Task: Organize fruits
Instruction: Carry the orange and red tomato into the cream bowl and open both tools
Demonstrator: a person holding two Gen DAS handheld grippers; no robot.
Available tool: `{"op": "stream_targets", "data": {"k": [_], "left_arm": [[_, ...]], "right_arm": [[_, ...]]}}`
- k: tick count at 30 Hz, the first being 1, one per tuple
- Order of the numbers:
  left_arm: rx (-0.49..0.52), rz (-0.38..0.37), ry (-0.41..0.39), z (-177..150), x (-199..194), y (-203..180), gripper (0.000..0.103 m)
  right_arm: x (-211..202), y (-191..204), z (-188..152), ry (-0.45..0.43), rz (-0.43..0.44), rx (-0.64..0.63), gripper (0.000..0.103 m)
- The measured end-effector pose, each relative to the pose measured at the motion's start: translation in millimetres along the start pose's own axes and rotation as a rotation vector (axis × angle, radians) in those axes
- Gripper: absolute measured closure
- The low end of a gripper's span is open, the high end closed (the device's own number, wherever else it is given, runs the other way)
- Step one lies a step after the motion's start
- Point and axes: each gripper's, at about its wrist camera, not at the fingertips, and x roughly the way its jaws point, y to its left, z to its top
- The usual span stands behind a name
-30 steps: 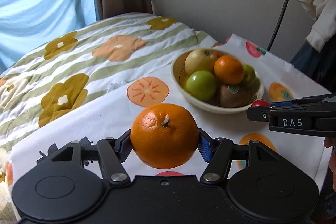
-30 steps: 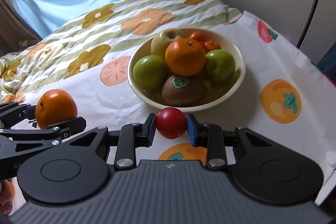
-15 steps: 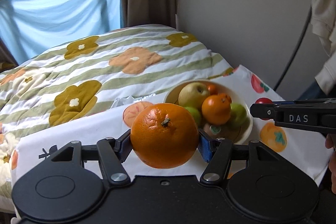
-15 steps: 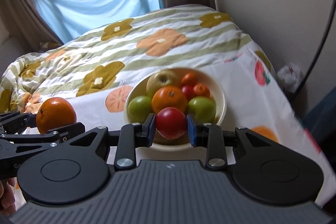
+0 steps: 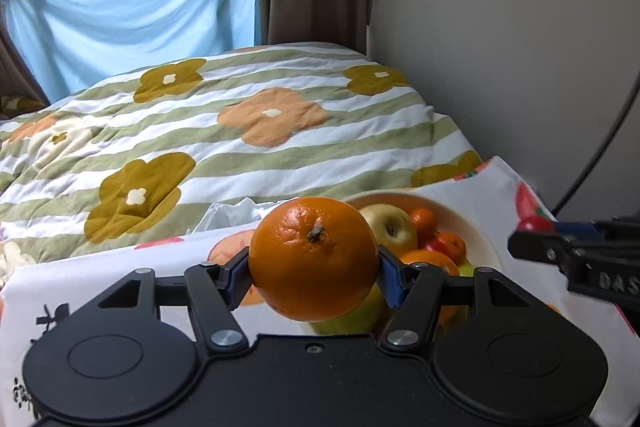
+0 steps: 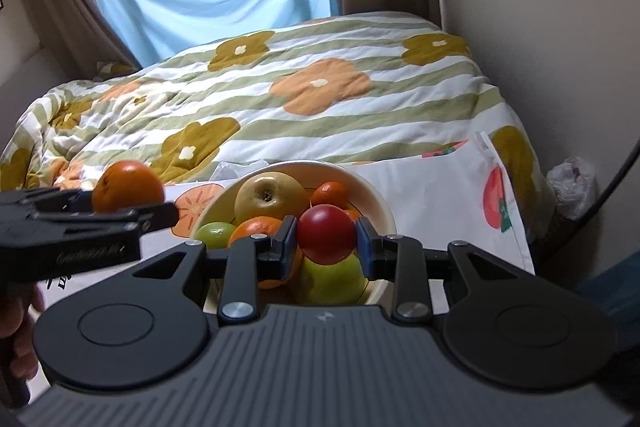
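My left gripper [image 5: 314, 277] is shut on a big orange [image 5: 314, 259], held in the air in front of the cream fruit bowl [image 5: 478, 233]. My right gripper [image 6: 326, 241] is shut on a small red fruit [image 6: 326, 234], held just before the bowl [image 6: 378, 205]. The bowl holds a yellow apple [image 6: 270, 197], green apples [image 6: 214, 234], oranges and small mandarins [image 6: 334, 193]. In the right wrist view the left gripper [image 6: 132, 205] with its orange [image 6: 127, 185] shows at the left. At the right edge of the left wrist view, the right gripper [image 5: 536, 231] carries the red fruit [image 5: 534, 224].
The bowl stands on a white cloth with fruit prints [image 6: 440, 187] at the foot of a bed with a striped flowered quilt [image 5: 260, 119]. A wall [image 5: 500, 27] is at the right, curtains and a window behind. A hand [image 6: 18, 327] holds the left gripper.
Both grippers have pulled back and risen a little with their fruits still held. The bowl now looks farther off and lower in both views, and more of the bed and window shows.
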Motion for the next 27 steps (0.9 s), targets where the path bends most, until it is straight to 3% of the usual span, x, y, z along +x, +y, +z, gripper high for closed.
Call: {"op": "stream_targets", "data": {"k": [8, 14, 18, 22, 27], "left_arm": [[-0.04, 0.014, 0.039, 11.5, 44.9, 4.5, 0.037], [-0.07, -0.015, 0.082, 9.6, 64.7, 10.3, 0.036], [-0.095, -0.02, 0.077, 10.3, 66.5, 14.9, 0.036], [-0.101, -0.052, 0.035, 15.0, 60.8, 16.3, 0.022], [-0.096, -0.058, 0.022, 16.6, 54.5, 13.8, 0.022]], "right_arm": [[23.7, -12.6, 7.9, 0.023, 0.032, -0.008, 0.057], [34.9, -16.7, 9.1, 0.031, 0.046, 0.001, 0.057], [40.7, -19.5, 9.3, 0.039, 0.049, 0.01, 0.057], [43.8, -20.9, 9.7, 0.042, 0.051, 0.014, 0.057], [44.0, -21.2, 10.2, 0.04, 0.049, 0.013, 0.057]]}}
